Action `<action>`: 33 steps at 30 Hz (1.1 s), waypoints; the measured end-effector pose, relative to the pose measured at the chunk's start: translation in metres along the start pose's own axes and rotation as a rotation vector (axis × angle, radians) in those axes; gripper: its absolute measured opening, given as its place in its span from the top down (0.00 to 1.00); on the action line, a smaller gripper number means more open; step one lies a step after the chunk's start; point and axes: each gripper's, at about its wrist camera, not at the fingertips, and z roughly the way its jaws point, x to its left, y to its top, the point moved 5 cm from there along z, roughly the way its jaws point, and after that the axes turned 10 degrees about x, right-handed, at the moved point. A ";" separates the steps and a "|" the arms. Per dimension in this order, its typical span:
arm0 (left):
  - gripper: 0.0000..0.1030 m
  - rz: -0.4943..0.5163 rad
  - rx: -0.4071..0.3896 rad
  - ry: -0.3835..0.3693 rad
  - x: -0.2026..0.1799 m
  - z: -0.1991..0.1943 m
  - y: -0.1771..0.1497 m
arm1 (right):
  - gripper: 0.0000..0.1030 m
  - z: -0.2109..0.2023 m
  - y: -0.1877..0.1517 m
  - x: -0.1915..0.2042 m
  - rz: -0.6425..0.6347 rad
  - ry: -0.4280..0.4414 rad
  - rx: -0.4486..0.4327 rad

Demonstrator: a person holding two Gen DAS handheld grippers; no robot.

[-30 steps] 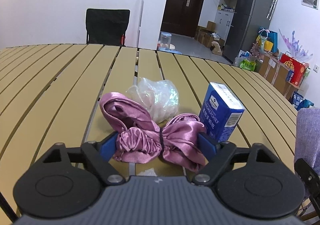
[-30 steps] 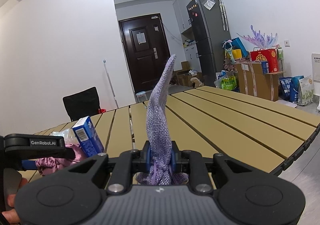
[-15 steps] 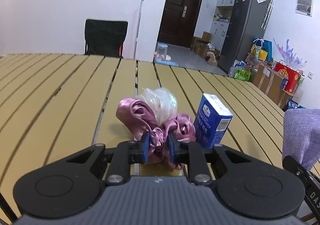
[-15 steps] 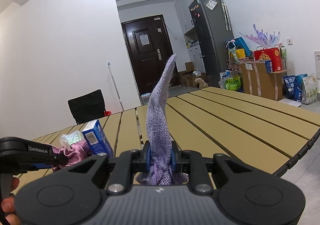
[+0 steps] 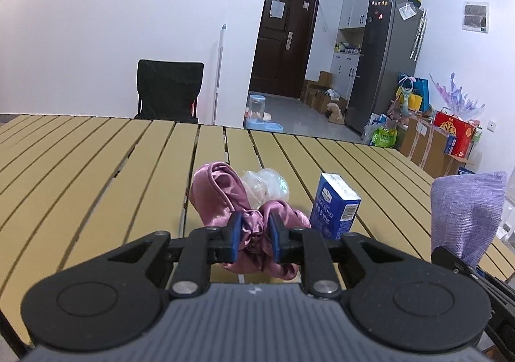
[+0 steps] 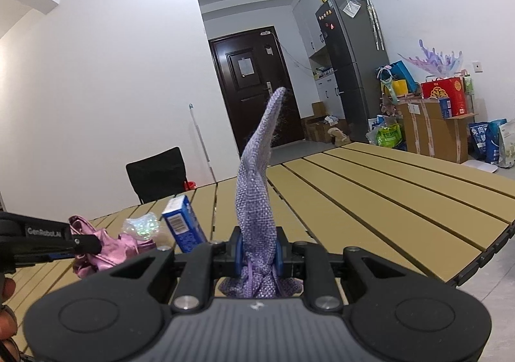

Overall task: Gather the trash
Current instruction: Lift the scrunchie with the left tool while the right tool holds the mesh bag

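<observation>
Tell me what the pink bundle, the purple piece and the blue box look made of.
Pink bundle: satin-like fabric, glossy, gathered folds. Purple piece: knitted or woven cloth, matte, visible textured grain. Blue box: probably printed cardboard, sharp edges, barcode.

White walls (image 5: 112, 23) enclose the room. A slatted yellow tabletop (image 5: 80, 162) fills the foreground, a black chair (image 5: 169, 90) behind it. Beyond stand a dark door (image 5: 285, 36), a grey fridge (image 5: 383, 62) and stacked cardboard boxes (image 6: 431, 133).

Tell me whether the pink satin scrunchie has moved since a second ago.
Yes. The pink satin scrunchie, pinched in the left tongs, is bunched up and now hides part of the plastic wad.
</observation>
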 end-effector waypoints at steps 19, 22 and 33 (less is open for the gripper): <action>0.82 -0.008 -0.092 -0.017 0.022 -0.096 -0.027 | 0.83 -0.058 -0.011 0.040 -0.057 0.080 -0.051; 0.82 -0.007 -0.099 -0.017 0.024 -0.113 -0.035 | 0.83 -0.072 -0.017 0.044 -0.056 0.094 -0.054; 0.82 0.004 -0.089 0.006 0.040 -0.170 -0.070 | 0.83 -0.126 -0.050 0.061 -0.081 0.128 -0.020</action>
